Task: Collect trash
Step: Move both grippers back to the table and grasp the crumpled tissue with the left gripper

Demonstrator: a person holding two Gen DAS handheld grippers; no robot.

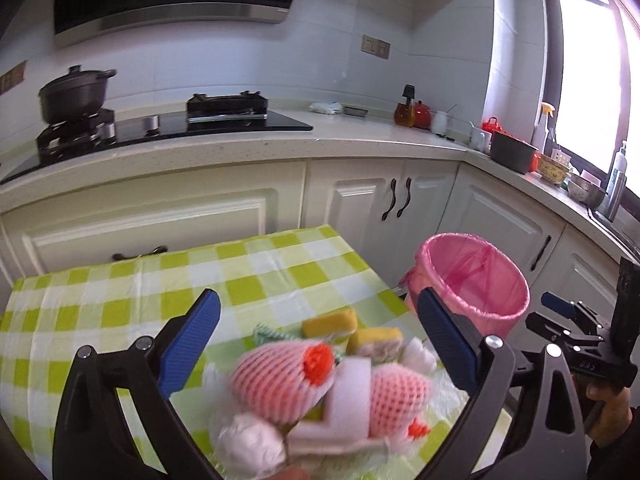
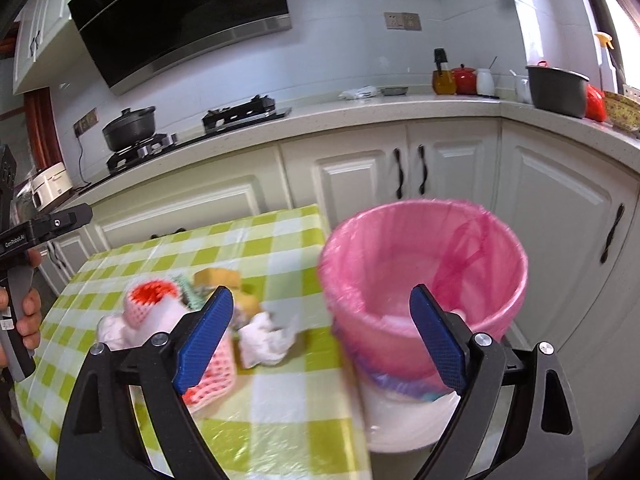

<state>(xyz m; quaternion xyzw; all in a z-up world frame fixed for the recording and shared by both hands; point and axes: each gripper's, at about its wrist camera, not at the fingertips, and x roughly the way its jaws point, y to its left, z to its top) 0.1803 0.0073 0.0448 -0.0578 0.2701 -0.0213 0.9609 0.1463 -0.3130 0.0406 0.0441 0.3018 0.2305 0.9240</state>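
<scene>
While hovering over the trash pile (image 1: 320, 384) on the checked tablecloth (image 1: 120, 300), left gripper (image 1: 316, 344) spread wide, nothing pinched. Right gripper (image 2: 324, 340) likewise spread and empty, above rim of pink-lined bin (image 2: 424, 264) standing just beside table edge. Pile: foam nets, sponges, crumpled tissue.

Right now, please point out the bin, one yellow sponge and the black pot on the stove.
Bin (image 2: 404, 248): right wrist view, pink liner on the inner wall.
Sponge (image 1: 330, 320): left wrist view, its yellow top.
Pot (image 1: 74, 98): left wrist view, its side wall.
</scene>
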